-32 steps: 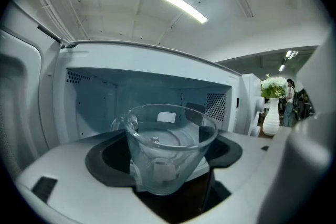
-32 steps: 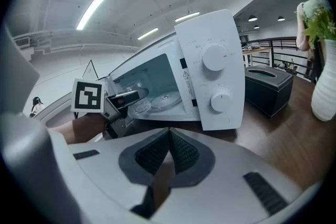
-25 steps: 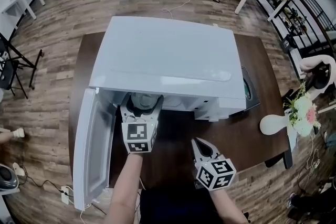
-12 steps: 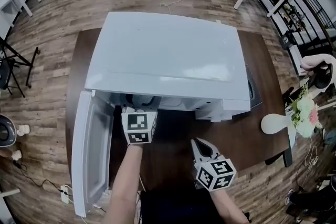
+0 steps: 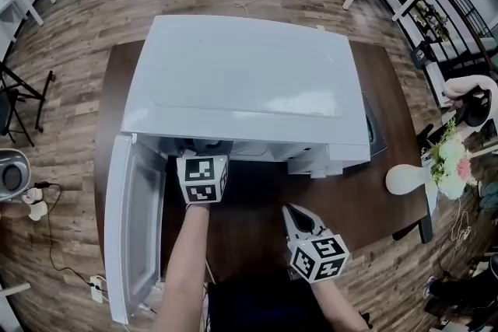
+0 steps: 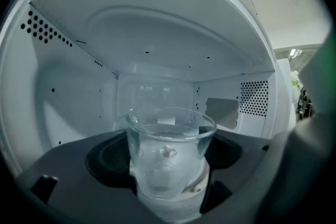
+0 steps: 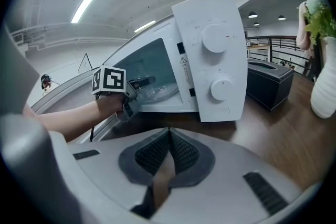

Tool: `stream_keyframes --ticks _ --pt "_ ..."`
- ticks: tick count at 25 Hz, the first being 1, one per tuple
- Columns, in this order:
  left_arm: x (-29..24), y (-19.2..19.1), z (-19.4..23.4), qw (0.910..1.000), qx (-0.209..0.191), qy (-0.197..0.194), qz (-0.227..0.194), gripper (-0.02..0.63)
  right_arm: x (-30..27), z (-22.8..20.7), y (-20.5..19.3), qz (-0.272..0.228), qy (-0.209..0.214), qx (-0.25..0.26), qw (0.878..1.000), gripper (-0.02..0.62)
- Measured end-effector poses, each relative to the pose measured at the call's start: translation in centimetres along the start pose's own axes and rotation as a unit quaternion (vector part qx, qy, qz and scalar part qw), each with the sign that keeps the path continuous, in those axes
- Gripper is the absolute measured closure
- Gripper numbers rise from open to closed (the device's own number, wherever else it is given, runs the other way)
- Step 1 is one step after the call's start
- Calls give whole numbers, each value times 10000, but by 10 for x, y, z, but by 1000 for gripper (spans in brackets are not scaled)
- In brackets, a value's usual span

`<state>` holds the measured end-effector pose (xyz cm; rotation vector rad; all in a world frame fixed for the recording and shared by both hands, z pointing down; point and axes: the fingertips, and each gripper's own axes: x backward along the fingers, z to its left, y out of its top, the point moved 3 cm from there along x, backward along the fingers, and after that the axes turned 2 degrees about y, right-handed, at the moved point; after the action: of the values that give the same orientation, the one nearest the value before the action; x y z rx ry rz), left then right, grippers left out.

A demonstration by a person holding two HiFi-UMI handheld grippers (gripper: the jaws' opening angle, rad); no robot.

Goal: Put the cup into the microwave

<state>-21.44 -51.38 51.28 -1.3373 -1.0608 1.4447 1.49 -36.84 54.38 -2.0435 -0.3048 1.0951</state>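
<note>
No legible text anywhere, small label (image 7: 182,60) on the microwave (image 7: 210,55) front too tiny to read

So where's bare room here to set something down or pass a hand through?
Bare table lies in front of the microwave, between its open door and the right hand-held gripper, and again rightward toward the white vase. Inside, the cavity behind the cup looks bare. The doorway is crowded: the left hand-held gripper holds the cup there.
</note>
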Motion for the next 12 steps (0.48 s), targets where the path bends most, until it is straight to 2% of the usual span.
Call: stream_keyframes --ticks 4,12 --pt "-2 -1 4 9999 99 -30 -38 212 1 -1 -3 28 -15 -15 10000 601" --pt "-4 -2 6 10000 -36 -7 -46 218 1 4 -4 45 56 -1 10000 601"
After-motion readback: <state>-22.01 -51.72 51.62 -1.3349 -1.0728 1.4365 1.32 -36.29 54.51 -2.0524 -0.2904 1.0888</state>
